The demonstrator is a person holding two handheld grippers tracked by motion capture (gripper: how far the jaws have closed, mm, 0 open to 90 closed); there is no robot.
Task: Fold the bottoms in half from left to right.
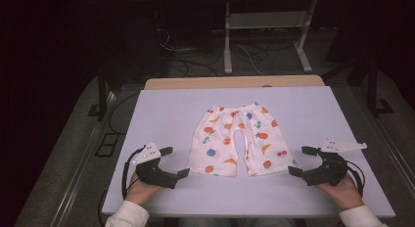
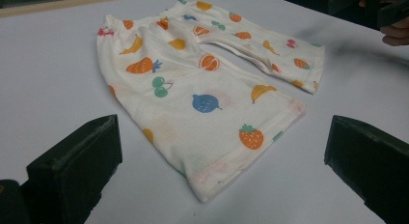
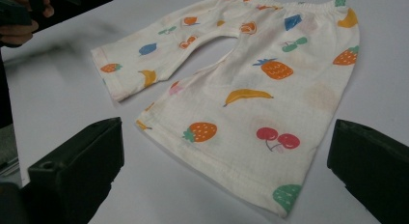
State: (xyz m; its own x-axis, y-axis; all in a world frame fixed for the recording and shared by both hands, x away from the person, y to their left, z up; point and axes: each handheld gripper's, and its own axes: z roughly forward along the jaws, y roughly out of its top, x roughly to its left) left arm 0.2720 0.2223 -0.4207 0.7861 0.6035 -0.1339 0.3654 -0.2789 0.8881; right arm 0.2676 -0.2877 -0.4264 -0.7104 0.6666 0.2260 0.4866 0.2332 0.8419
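Here the pair of child's shorts [image 1: 239,140], white with a fruit print, lies flat in the middle of the pale table [image 1: 161,109], waistband away from the person and both leg hems toward them. The left gripper [image 1: 171,162] rests near the table's front edge, just outside the hem of the leg on its side, and the right gripper [image 1: 302,161] sits in the mirror position beside the other leg; both have their jaws spread wide and hold nothing, and neither touches the cloth. In the left gripper view the nearest hem corner [image 2: 207,188] lies between the two black jaws but clear of them, and in the right gripper view the other leg's hem [image 3: 260,185] sits the same way. The work appears to be a fold or a lift of the shorts, starting from the hems. The main risk, as I judge it, is that the thin fabric lies tight to the table, so a jaw coming in too high would close on air, while one pressing too flat could push the hem and bunch it instead of sliding under. Pinching only the top layer would let the leg open up when raised. If the two sides lift unevenly, the shorts could skew and the fold come out crooked.
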